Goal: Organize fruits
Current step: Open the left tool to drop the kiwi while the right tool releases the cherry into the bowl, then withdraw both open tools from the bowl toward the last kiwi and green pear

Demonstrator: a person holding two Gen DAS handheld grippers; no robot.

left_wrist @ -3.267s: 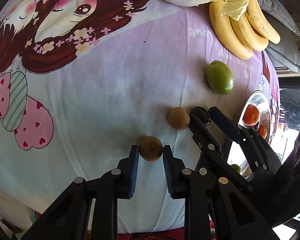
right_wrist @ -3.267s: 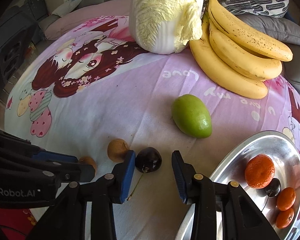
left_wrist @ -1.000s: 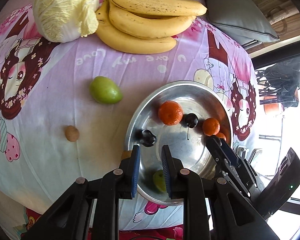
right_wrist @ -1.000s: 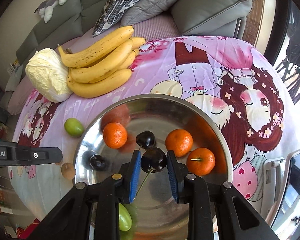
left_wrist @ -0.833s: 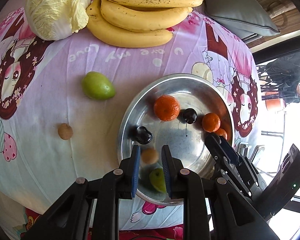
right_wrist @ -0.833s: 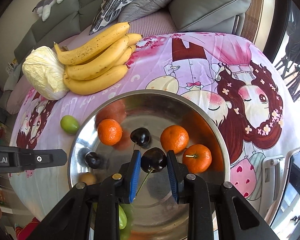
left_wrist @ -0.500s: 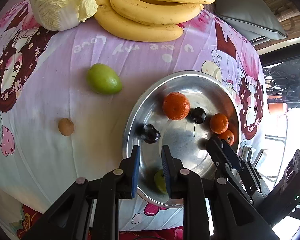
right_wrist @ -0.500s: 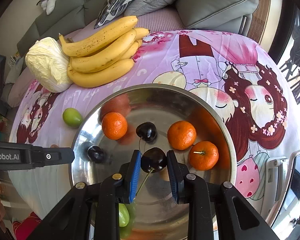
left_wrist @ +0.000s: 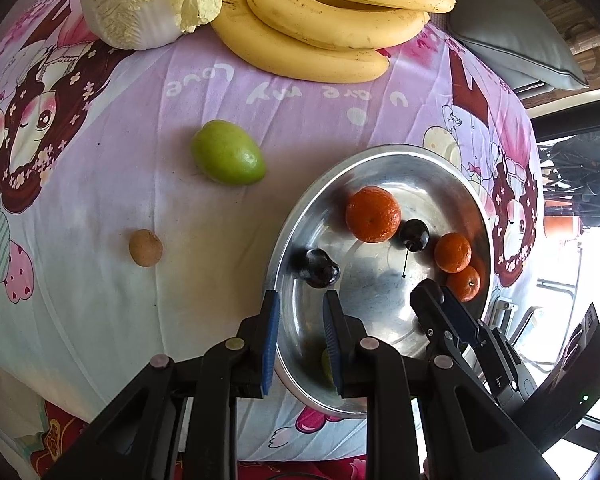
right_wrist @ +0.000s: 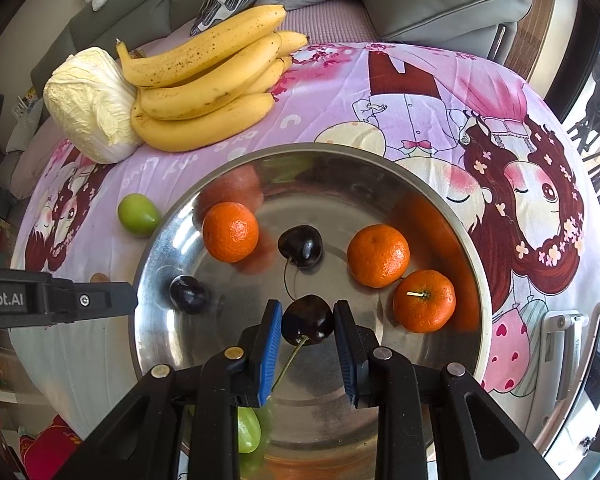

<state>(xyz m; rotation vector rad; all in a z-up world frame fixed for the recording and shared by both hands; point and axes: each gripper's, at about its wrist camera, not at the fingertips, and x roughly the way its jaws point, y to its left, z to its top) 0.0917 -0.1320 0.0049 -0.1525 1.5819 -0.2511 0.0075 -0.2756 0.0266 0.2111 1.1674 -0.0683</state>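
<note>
Right gripper (right_wrist: 305, 322): jaws narrow, clamped on a dark cherry (right_wrist: 307, 319) with its stem trailing toward 7 o'clock; it hangs over the near part of the steel bowl (right_wrist: 440, 196).
Left gripper (left_wrist: 299, 330): jaws drawn to their narrowest with nothing between them, poised above the bowl's rim at the 8 o'clock side.
Steel bowl: stands on the table under a pink cartoon-print cloth (left_wrist: 100, 184); in the left wrist view its rim (left_wrist: 380, 152) lies toward 3 o'clock of centre.
In the bowl: three mandarins, one large (right_wrist: 230, 231) at 10 o'clock, one (right_wrist: 378, 255) toward 2 o'clock, one with a stalk (right_wrist: 424, 301) at 3 o'clock; a second cherry (right_wrist: 300, 246) between the first two; a dark plum-like fruit (right_wrist: 188, 294) at 9 o'clock; a small green fruit (right_wrist: 247, 430) at the near edge, partly hidden behind the right gripper's frame.
Outside the bowl: a green mango-shaped fruit (left_wrist: 227, 153) at 10 o'clock of the bowl, apart from it; a small brown round fruit (left_wrist: 145, 247) at 9 o'clock, well clear of the rim.
Far edge of the table: a bunch of bananas (left_wrist: 324, 20) at 12 o'clock, touching a napa cabbage (left_wrist: 140, 0) at 11 o'clock.
Behind: grey cushions (right_wrist: 440, 0) on a sofa.
</note>
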